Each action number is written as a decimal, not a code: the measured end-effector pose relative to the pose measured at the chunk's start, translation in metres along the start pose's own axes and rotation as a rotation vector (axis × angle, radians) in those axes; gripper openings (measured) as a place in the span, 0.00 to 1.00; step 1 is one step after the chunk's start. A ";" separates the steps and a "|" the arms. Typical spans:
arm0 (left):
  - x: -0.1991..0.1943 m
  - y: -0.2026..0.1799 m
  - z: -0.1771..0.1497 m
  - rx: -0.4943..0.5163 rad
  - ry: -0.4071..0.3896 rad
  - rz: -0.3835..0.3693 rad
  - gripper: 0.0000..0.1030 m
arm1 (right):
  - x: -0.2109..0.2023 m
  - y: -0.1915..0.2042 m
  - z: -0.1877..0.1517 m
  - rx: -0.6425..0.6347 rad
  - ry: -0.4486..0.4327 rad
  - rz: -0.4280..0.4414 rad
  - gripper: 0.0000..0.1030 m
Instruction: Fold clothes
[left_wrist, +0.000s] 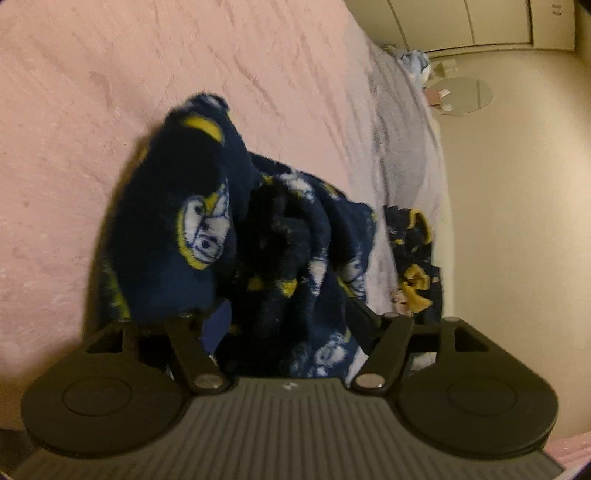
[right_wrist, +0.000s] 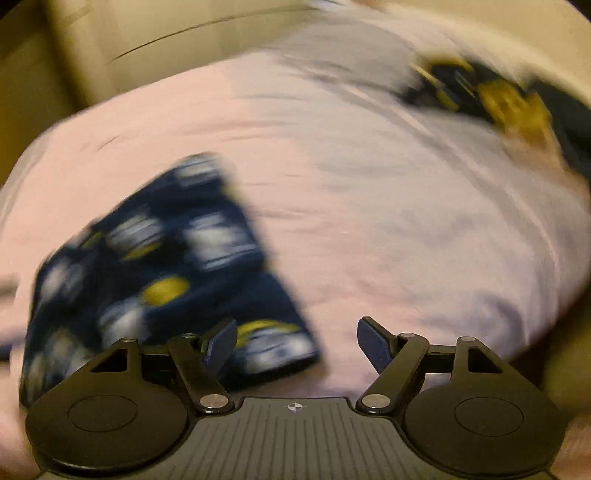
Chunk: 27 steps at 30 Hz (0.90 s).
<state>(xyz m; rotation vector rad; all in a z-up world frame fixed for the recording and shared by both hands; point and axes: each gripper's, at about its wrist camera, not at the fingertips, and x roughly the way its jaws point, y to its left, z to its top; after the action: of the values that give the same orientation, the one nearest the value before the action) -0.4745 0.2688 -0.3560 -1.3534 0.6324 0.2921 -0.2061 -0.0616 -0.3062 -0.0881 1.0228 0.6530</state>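
Looking along your left gripper (left_wrist: 291, 321), you see its jaws spread, with the navy fleece garment (left_wrist: 229, 229) bunched up between and in front of them; whether the blue pads actually press the cloth is hidden by the folds, though the gap looks too wide for a pinch. One lump of the fleece, printed with white and yellow figures, rises on the left of that gripper, and the rest slumps toward the right. Your right gripper (right_wrist: 297, 341) also stands spread and holds nothing; the same patterned fleece (right_wrist: 159, 266) lies just ahead of its left finger and to the left, blurred. Both views show the pink bedspread (left_wrist: 110, 92) under the garment. A second navy and yellow piece of clothing (left_wrist: 413, 258) lies near the edge of the bed, apart from the first.
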 end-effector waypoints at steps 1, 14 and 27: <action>0.007 -0.002 -0.001 0.013 0.001 0.011 0.64 | 0.008 -0.014 0.009 0.089 0.012 0.017 0.73; 0.008 -0.068 -0.021 0.349 -0.180 -0.001 0.16 | 0.081 -0.054 0.050 0.441 0.203 0.222 0.73; -0.041 0.007 -0.031 0.191 -0.296 0.157 0.17 | 0.084 0.051 0.032 -0.044 0.178 0.171 0.73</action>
<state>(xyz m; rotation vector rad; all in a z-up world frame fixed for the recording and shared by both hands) -0.5188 0.2465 -0.3407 -1.0536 0.5038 0.5348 -0.1801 0.0299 -0.3460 -0.0993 1.1961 0.8344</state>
